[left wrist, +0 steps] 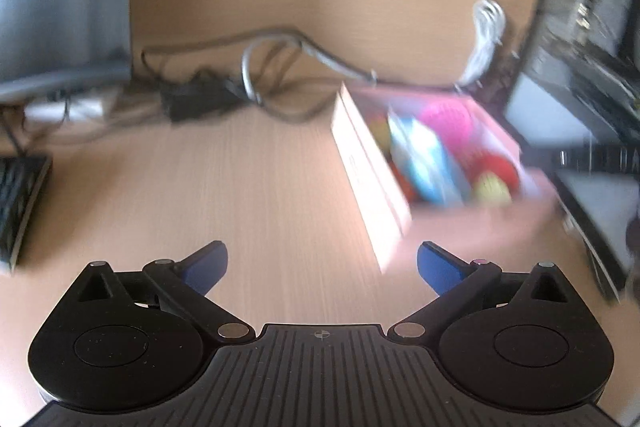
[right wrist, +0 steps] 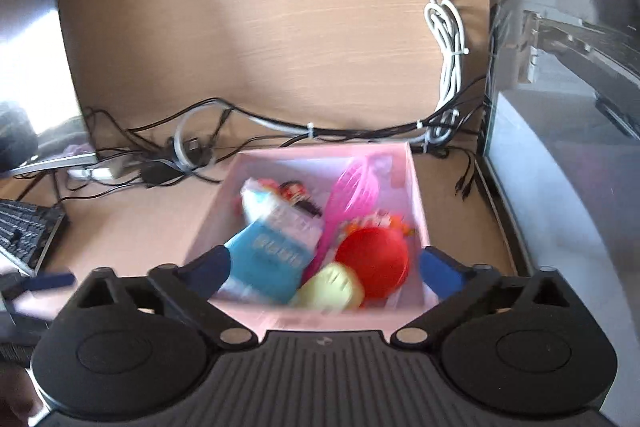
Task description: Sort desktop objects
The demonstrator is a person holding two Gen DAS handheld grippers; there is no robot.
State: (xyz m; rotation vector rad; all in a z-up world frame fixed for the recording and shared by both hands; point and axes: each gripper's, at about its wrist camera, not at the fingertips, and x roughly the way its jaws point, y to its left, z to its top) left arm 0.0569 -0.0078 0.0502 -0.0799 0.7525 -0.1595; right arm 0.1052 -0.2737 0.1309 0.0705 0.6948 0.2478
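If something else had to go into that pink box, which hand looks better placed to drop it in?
Right, probably. The right gripper hangs directly over the pink box, fingers spread wide above the toys. The left gripper faces bare desk, with the box off to its side. Both are empty.

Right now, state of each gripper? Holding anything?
Left gripper: open, nothing between its fingers, over bare desk.
Right gripper: open, holding nothing, above the pink box of items.
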